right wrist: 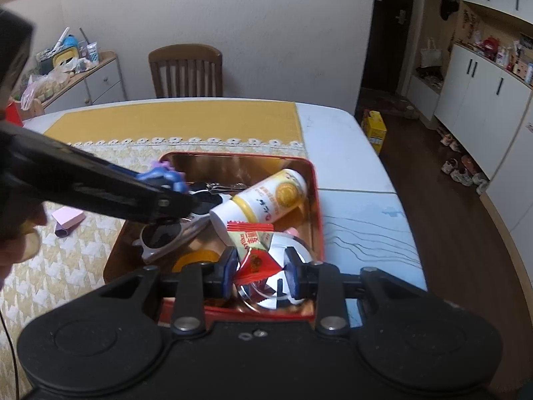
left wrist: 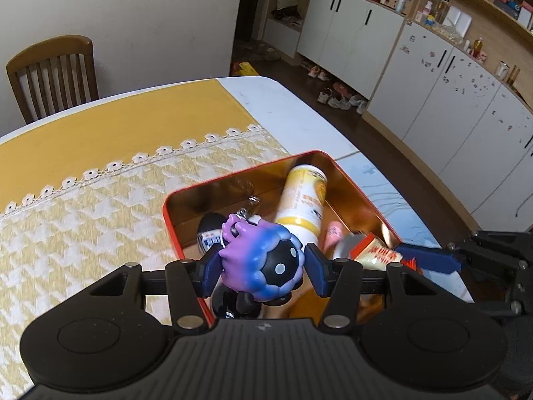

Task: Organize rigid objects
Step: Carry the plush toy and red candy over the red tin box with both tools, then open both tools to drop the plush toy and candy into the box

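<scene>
The left hand-held gripper is clamping a purple-blue round toy figure over the red-rimmed gold tin box, while the right hand-held gripper is apparently pinching a red-and-cream triangular candy packet.

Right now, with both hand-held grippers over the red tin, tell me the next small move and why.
Probably lower the left hand-held gripper a little and let go of the purple-blue toy figure. It is already held over the red tin, above a free patch beside the white-yellow bottle. The right hand-held gripper holds a red snack packet over the same tin and could release next.
</scene>
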The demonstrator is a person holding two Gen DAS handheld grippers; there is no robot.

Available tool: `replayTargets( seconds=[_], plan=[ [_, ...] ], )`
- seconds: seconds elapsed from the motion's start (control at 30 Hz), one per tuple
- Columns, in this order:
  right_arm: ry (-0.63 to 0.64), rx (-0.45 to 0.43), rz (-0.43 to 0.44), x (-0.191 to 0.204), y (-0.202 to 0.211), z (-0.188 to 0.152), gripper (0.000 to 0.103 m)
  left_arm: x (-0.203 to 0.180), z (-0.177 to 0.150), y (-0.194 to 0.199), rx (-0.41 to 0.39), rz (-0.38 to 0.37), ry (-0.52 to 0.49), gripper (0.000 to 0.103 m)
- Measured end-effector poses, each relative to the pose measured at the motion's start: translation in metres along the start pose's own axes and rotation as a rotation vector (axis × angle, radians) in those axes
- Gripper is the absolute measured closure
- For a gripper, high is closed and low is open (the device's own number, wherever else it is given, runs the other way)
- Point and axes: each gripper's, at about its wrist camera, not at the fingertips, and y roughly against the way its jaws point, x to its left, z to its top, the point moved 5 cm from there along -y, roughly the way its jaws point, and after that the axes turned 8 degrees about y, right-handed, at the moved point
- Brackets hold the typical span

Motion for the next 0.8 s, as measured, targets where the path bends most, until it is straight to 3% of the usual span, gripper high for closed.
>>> replayTargets(
  seconds=[0.43,0.8],
  plan=[
    [0.073,0.039,0.038,0.008,-0.031,0.008,0.074,0.012,0.01,-0.034,0.035,0.029,0.096,0.051],
    [0.074,0.07,0.035,0.005,-0.04,0.005,0.071,0.004,0.015,-0.042,0.027,0.066,0.068,0.051]
  ],
)
